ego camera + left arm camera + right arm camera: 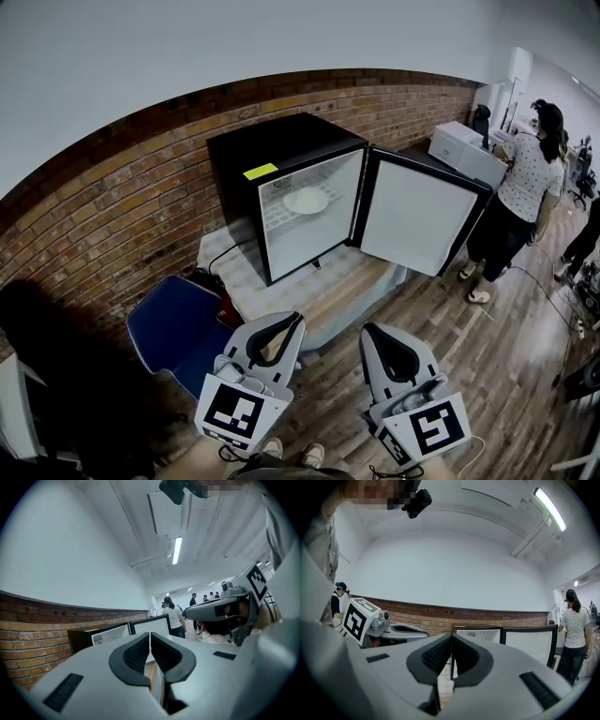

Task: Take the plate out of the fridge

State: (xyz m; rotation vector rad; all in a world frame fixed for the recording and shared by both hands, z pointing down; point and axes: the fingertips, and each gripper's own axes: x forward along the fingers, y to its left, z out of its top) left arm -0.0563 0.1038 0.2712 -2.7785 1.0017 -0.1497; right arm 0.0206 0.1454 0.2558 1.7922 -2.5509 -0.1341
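Looking down from the head view: the black fridge point(281, 159) sits at the counter's point(342, 291) back edge against the brick wall point(112, 206). Its door point(417, 217) is swung wide to the right, and the white plate point(306, 200) lies on the shelf inside. There's wood floor point(506, 347), a blue chair point(173, 328) off the counter's left corner, and a person point(520, 187) far right. Left gripper view: left tongs point(150, 637) pressed together, nothing between. Right gripper view: right tongs point(451, 639) closed too, empty, strip light point(548, 501) overhead.

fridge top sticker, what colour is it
Yellow. The sticker on the black fridge shows best in the head view.
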